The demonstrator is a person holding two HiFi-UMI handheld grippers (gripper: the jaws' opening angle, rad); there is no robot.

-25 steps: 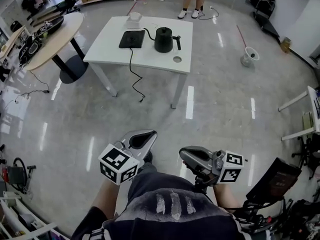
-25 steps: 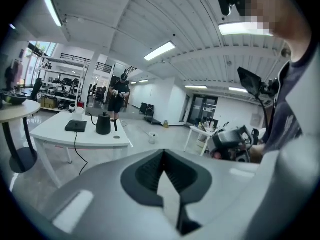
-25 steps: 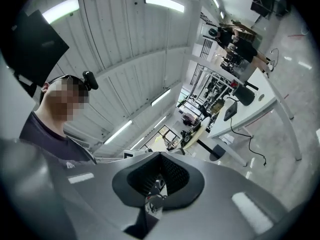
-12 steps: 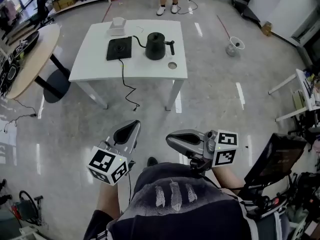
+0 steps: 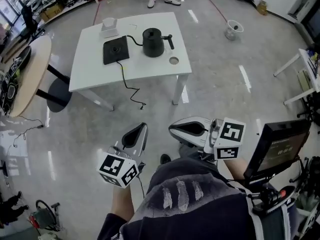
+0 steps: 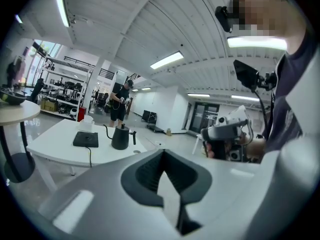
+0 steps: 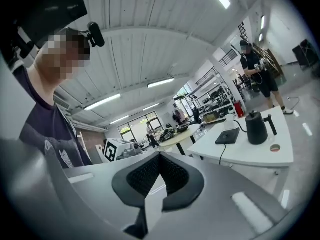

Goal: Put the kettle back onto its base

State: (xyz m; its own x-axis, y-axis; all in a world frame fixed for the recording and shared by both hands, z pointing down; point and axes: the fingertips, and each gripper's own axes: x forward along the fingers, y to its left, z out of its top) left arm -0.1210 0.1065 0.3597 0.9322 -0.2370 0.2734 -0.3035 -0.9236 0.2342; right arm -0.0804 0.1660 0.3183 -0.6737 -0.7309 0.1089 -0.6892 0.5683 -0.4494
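Note:
The black gooseneck kettle [image 5: 152,41] stands upright on a white table [image 5: 95,74] across the floor, to the right of its flat black base [image 5: 115,50]. The base's cable [image 5: 131,89] hangs off the table edge. Both also show in the left gripper view, kettle [image 6: 120,138] and base [image 6: 86,139], and in the right gripper view, kettle [image 7: 256,127] and base [image 7: 227,136]. My left gripper [image 5: 136,134] and right gripper [image 5: 181,129] are held close to my body, far from the table. Both are shut with nothing held: left gripper [image 6: 162,155], right gripper [image 7: 159,158].
A white box [image 5: 109,26] and a small round dish [image 5: 173,60] share the table. A round wooden table [image 5: 30,69] stands at the left. A person's feet [image 5: 161,1] are beyond the table. A white bucket [image 5: 232,30] and a monitor [image 5: 280,151] are on the right.
The view has swung, so the table now sits more to the left and turned. Both grippers moved with my body. The right one has rolled, showing its marker cube more squarely.

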